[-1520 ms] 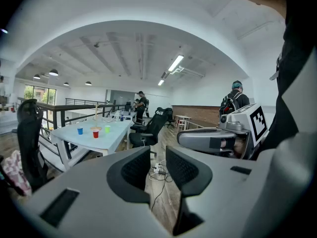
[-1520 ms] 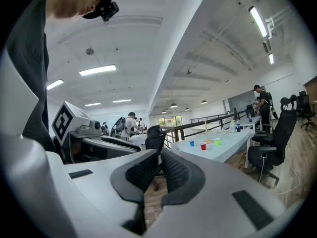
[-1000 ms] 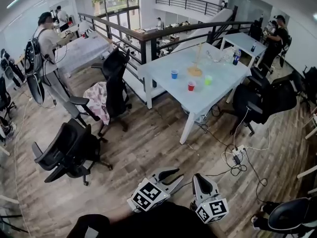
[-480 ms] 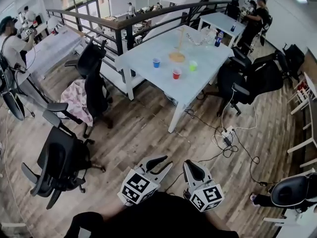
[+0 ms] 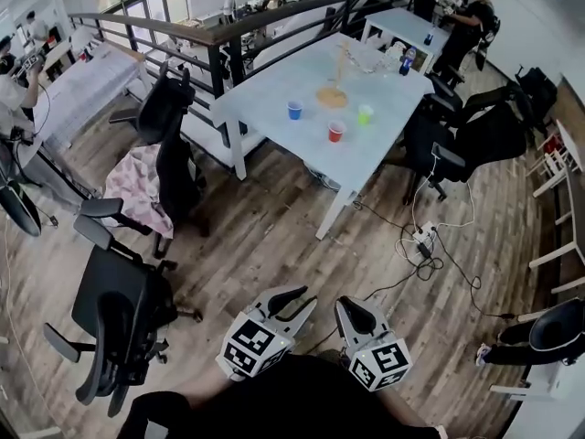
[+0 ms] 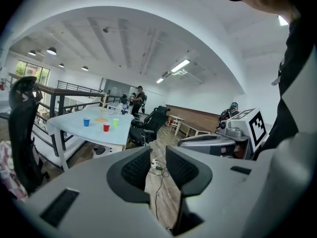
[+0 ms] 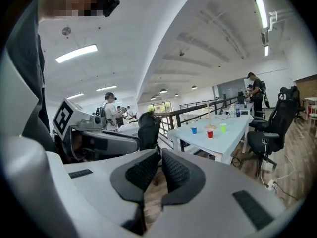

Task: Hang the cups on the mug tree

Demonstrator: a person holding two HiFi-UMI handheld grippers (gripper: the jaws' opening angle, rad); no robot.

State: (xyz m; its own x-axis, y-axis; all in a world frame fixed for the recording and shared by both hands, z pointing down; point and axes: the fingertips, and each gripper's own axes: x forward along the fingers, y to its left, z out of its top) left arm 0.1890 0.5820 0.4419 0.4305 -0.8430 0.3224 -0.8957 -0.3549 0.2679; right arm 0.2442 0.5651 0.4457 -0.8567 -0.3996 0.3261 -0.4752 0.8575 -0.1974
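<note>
Open office with a wood floor; a pale table (image 5: 366,167) stands well apart from me.
Mid-tabletop, the blue cup (image 5: 294,110), red cup (image 5: 336,132) and green cup (image 5: 365,114) stand near the mug tree (image 5: 333,96), the red one nearest the near corner, none hung. My left gripper (image 5: 297,302) has its jaws partly apart and empty; my right gripper (image 5: 351,306) has its jaws closed together and empty.

Grey left tool (image 5: 309,298) and right tool (image 5: 347,304) carry black ribbed pads (image 6: 136,170), black-and-white marker cubes (image 5: 256,347); clothing (image 5: 302,401) seems black.

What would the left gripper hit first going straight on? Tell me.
Probably the wooden floor near the white cables; nothing nearer shows between the left gripper's open jaws, though depth is unclear.
</note>
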